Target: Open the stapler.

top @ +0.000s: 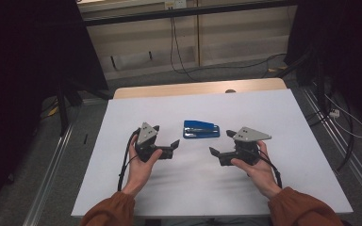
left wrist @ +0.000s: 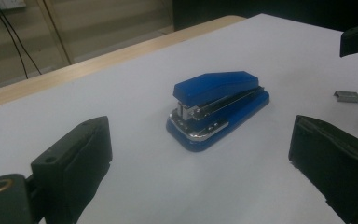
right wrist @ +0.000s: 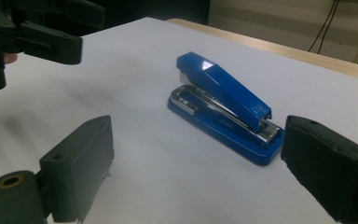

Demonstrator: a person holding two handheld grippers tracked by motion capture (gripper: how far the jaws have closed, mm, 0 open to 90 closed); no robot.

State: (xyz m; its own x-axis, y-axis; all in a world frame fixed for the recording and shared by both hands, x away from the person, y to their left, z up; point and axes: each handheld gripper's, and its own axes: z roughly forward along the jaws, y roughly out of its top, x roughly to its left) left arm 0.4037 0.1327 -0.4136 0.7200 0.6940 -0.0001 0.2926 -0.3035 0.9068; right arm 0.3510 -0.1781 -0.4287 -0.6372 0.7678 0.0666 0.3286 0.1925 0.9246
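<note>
1. The blue stapler (top: 201,129) lies flat on the white counter (top: 283,122), roughly mid-counter and between the two grippers, touching neither. In the left gripper view it sits just ahead of the spread jaws with its stapling end turned toward the camera.

2. Biggest risk imo: it's smooth plastic with a sloped, sprung top. Pinch it across the top and base and the top will probably squash down, maybe firing a staple, or the pads could slide off the slope.

3. A small strip of staples (left wrist: 347,96) lies on the counter a little way from the stapler. A sweeping approach could knock it around.

4. The left gripper (top: 166,142) is wide open and holds nothing, near the stapler's left end. The right gripper (top: 220,144) is also wide open and empty, just off the right end; in its own view one jaw looks close to the stapler's hinge end.

5. With both coming in from opposite ends, one could shove the stapler along the slick counter before the other gets a hold.
</note>
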